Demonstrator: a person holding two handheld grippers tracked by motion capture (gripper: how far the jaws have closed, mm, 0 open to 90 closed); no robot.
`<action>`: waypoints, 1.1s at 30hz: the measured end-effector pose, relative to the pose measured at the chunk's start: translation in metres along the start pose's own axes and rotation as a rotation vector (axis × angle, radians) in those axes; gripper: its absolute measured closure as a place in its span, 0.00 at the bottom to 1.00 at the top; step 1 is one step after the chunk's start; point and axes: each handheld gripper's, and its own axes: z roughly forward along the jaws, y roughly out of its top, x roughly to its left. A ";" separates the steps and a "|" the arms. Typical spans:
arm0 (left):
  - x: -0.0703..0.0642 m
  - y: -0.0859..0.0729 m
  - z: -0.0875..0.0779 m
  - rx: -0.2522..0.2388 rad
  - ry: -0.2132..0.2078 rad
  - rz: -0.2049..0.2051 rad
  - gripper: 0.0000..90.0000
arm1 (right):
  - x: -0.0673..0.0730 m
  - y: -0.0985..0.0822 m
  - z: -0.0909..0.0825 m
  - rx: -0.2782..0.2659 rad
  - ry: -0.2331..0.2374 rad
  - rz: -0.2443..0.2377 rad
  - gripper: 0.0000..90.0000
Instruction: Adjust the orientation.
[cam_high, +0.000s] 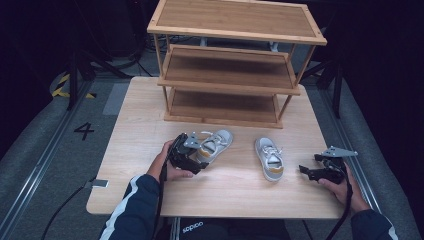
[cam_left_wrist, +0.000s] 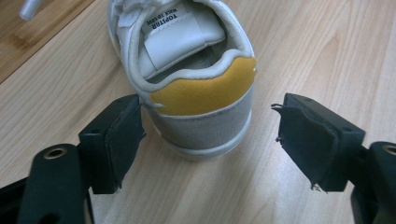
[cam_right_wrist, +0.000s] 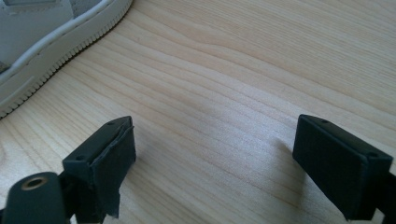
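Two small white and grey sneakers with yellow heel tabs lie on the wooden table (cam_high: 142, 117). The left sneaker (cam_high: 216, 141) points away to the right. Its heel (cam_left_wrist: 201, 100) sits between the jaws of my left gripper (cam_high: 199, 158) (cam_left_wrist: 210, 135). The jaws stand open: the left pad (cam_left_wrist: 119, 144) is at the heel's side, and a gap separates the right pad (cam_left_wrist: 306, 140) from it. The right sneaker (cam_high: 269, 158) lies alone, with its sole edge (cam_right_wrist: 46, 44) at the upper left of the right gripper view. My right gripper (cam_high: 306, 172) (cam_right_wrist: 215, 144) is open over bare wood beside it.
A three-tier bamboo shoe rack (cam_high: 235, 85) stands at the table's far side, its shelves bare. The table's front edge is close to both hands. Dark floor with rails and a painted number lies to the left.
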 end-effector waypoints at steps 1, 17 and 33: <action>-0.001 0.000 -0.001 0.001 -0.010 0.003 0.28 | 0.000 0.000 0.000 0.000 0.000 0.000 0.15; -0.027 0.019 0.000 -0.034 -0.089 0.095 0.37 | 0.000 0.000 0.000 -0.001 0.002 -0.002 0.15; -0.035 0.048 0.026 0.080 -0.110 0.197 0.42 | 0.000 0.000 0.000 -0.001 0.002 -0.001 0.15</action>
